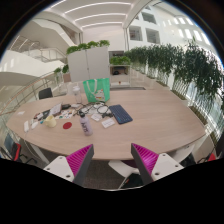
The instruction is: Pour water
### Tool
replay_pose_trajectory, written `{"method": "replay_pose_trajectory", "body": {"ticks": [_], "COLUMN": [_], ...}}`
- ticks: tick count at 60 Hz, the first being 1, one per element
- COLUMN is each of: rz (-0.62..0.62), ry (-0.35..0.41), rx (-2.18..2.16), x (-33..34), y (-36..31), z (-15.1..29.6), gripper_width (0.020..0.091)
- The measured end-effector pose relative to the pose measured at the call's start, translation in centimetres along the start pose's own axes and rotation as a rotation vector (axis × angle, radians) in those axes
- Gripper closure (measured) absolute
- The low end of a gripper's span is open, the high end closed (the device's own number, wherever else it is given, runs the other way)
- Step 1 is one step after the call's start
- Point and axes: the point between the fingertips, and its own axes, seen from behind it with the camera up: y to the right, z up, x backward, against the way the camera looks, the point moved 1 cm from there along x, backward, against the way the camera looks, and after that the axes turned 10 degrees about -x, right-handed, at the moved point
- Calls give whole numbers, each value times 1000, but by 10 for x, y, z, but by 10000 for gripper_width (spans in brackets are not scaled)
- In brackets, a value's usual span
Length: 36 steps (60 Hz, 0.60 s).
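My gripper (112, 160) is open, its two magenta pads (80, 158) set wide apart with nothing between them. It hangs back from a long wooden table (150, 118), short of its near edge. On the table's left half lie several small items: a white cup or bowl (68, 113), a red round object (68, 125), a yellow object (40, 116) and a small bottle-like thing (84, 108). I cannot make out which of them holds water.
A dark blue notebook (121, 114) and a remote-like device (86, 127) lie near the table's middle. Two green chairs (97, 89) stand at the far side, with a white cabinet (88, 64) and plants behind. White chairs (125, 168) sit below the near edge.
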Motion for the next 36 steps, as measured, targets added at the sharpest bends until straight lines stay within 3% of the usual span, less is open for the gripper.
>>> {"method": "replay_pose_trajectory", "body": {"ticks": [16, 28, 36], "rz": [-116, -39, 16], "ry": [46, 166, 246], "rx": [24, 55, 69], "x": [16, 14, -45], "y": [-29, -90, -127], "z": [-23, -42, -53], "gripper_width": [271, 270, 265]}}
